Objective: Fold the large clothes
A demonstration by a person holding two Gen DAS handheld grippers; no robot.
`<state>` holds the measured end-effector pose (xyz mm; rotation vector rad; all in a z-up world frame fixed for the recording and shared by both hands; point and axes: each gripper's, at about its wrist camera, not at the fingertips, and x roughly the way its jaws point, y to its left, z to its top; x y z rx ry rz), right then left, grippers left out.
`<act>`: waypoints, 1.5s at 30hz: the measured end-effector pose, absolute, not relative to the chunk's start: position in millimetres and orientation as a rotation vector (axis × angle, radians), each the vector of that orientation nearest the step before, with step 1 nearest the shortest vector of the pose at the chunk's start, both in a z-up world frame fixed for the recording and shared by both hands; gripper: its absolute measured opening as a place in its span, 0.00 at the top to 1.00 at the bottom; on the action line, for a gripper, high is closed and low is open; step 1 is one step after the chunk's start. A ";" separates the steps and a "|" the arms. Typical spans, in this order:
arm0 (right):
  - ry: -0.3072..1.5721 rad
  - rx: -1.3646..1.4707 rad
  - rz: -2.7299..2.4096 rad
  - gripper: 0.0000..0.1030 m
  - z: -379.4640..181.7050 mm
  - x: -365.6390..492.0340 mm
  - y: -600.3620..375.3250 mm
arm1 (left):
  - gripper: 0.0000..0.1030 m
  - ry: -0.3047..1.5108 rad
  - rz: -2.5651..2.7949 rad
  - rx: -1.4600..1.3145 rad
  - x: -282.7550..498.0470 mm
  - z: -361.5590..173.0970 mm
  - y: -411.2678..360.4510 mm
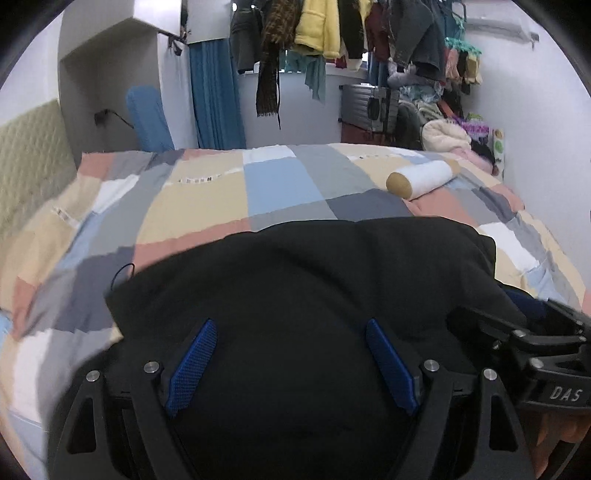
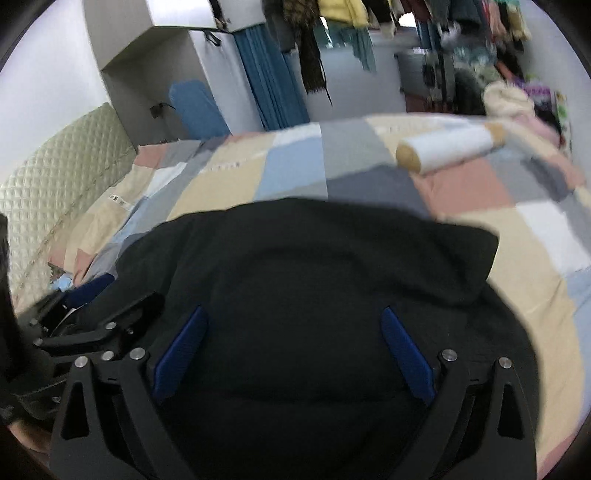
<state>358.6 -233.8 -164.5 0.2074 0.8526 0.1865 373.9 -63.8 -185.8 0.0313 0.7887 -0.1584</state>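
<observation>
A black garment (image 1: 314,280) lies folded in a compact block on the patchwork bed cover (image 1: 207,206); it also fills the right wrist view (image 2: 314,277). My left gripper (image 1: 291,328) is open just above its near part, blue pads (image 1: 195,365) spread wide with nothing between them. My right gripper (image 2: 295,314) is open above the same garment, pads (image 2: 406,354) apart and empty. The right gripper shows at the right edge of the left view (image 1: 535,343), and the left gripper at the left edge of the right view (image 2: 92,325).
A white cylindrical bolster with tan ends (image 1: 421,181) lies on the bed beyond the garment, also in the right view (image 2: 447,149). A padded headboard (image 1: 29,162) is at the left. Hanging clothes (image 1: 317,29) and a clothes pile (image 1: 447,136) line the far wall.
</observation>
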 end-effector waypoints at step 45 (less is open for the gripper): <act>0.846 0.057 0.154 0.02 -208.4 383.5 -249.5 | 0.06 0.810 0.073 0.063 387.3 -223.3 -0.3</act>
